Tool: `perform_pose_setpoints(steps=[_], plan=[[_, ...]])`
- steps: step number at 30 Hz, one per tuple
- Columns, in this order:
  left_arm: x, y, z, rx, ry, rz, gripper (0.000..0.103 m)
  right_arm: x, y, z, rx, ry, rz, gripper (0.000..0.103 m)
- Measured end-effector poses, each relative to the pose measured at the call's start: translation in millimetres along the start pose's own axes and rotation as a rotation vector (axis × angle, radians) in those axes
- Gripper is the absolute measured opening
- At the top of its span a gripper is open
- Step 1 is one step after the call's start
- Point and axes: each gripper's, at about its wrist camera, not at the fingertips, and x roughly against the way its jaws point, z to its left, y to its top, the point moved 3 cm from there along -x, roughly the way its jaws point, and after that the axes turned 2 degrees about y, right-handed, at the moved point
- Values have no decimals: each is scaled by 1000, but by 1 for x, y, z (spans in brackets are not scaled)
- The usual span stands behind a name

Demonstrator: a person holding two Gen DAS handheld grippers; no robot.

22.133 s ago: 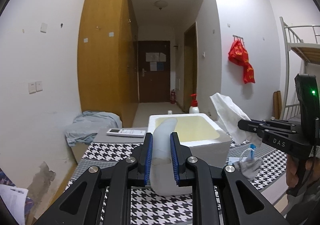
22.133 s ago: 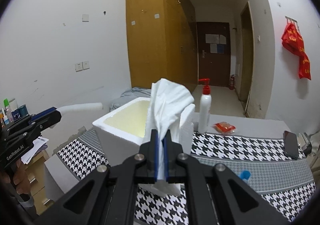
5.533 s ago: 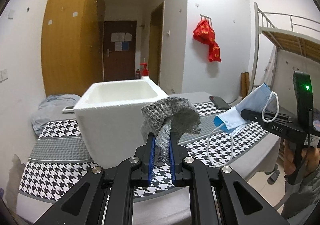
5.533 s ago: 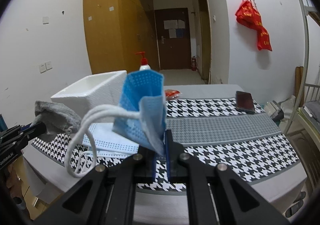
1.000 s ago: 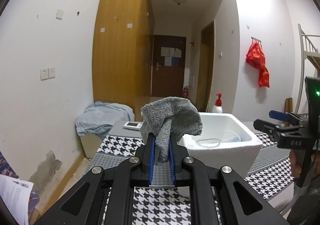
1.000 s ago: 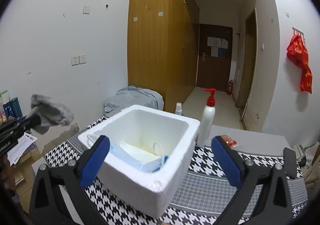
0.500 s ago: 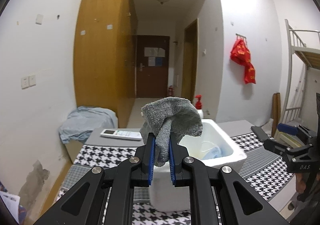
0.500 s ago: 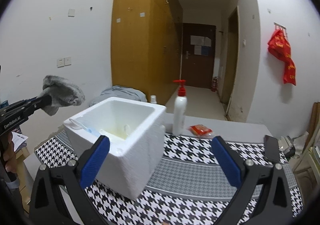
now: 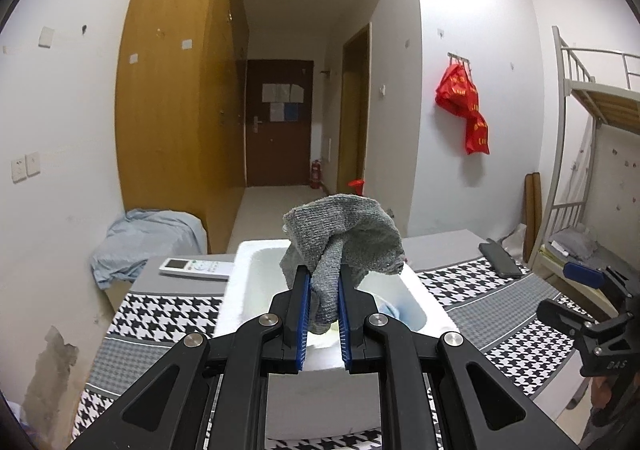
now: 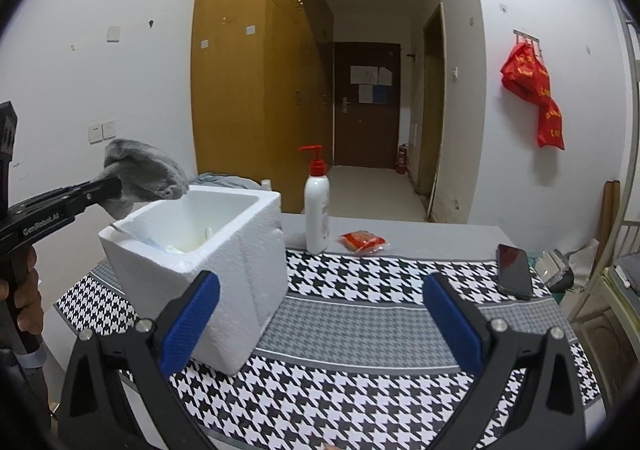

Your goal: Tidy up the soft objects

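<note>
Left tongs clamp grey sock above foam box, desk's 9 o'clock side. Right tongs gape, empty. Step: deposit. Next: lower, release.

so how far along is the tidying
Nearly done, by the look of it. A blue mask already lies inside the foam box. In hand: the left gripper is shut on a grey sock, held above the box's rim. Left to do: lower and release it. The right gripper is open and empty, and no other loose soft items show on the table.
</note>
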Motion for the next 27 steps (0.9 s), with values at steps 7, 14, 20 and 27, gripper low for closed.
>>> perform_pose_setpoints(steps=[7,14,20,27], plan=[[-16,0,-1,11,17,33,14,3,-6,-7,-13,-18,9,102],[-24,4,5,57,77,4,95,4,-10,-13,-22,-31,14,102],[-19,7,1,30,93,-29,102,2,-12,-20,-37,-42,19,102],[-14,5,0,53,99,-16,102,4,-9,-17,-32,-28,7,102]])
